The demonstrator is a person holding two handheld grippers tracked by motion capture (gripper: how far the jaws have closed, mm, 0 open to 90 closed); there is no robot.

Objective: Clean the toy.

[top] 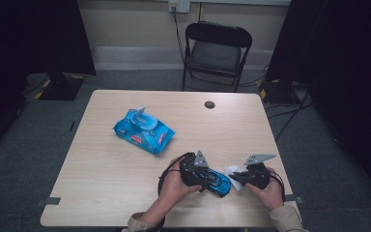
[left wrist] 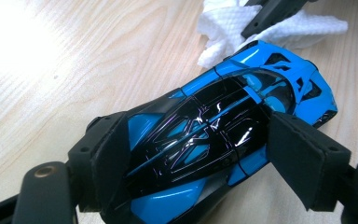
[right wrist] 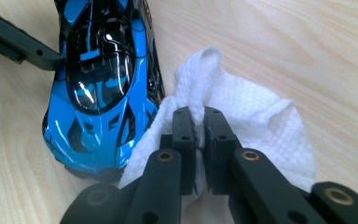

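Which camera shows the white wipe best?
The right gripper view: the white wipe lies close up there, pinched in the right tool, touching the blue toy car. The left gripper view shows just a crumpled part past the car. The high view shows a small white patch.

1 overhead, 2 close on toy car (left wrist: 205, 140)
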